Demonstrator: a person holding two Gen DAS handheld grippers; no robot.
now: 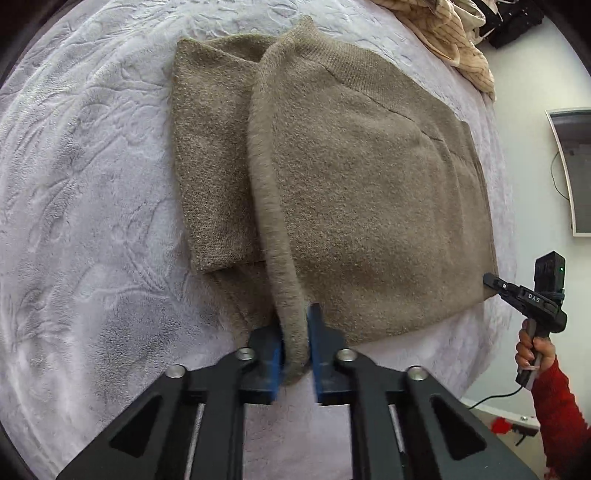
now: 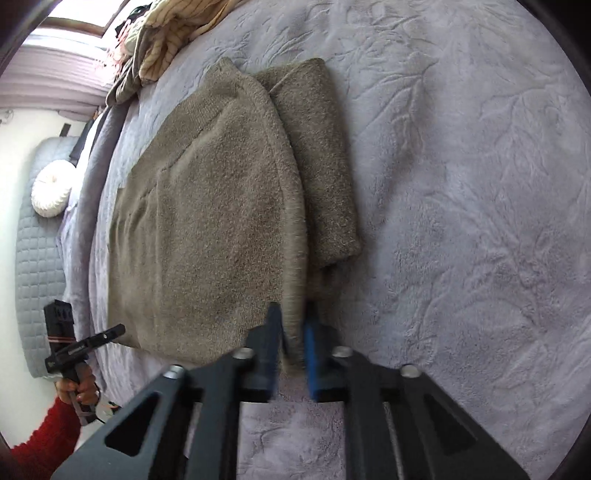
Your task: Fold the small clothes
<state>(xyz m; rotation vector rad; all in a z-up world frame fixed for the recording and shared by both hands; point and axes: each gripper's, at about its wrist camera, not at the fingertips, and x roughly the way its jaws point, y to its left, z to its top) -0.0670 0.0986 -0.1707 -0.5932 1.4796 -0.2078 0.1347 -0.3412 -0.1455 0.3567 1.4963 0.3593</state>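
Lilac plush blanket [image 1: 92, 184] covers the bed, bare on all sides of the job, so there's room to swing a panel over. The taupe knit sweater [image 1: 369, 203] lies flat mid-blanket, neck end away from me, hem toward the rig.

One sleeve [image 1: 214, 166] is already laid lengthwise along the body. My guess is that it's there so it ends up buried inside the next fold and doesn't trail.

Left gripper [image 1: 295, 339]: jaws closed on the sweater. The blue pads [image 1: 273, 354] squeeze a raised ridge of knit that runs from the hem up toward the collar [image 1: 303, 29]. I read that ridge as the fold line being picked up.

Right gripper [image 2: 293, 343]: same story in its own view, clamped on a lifted edge of the sweater near the hem. Both grippers point steeply down at the bed.

In the left wrist view the right one shows at the hem's far corner, held by a hand [image 1: 532, 350] in a red sleeve. I can't square the two pinch points across the views.

Judgement: a low pinch at the hem end keeps the knit from stretching, and two grips should keep the panel square as it goes over.

The cream striped pile [image 1: 458, 33] at the far edge is well apart from the sweater and probably next in the queue.
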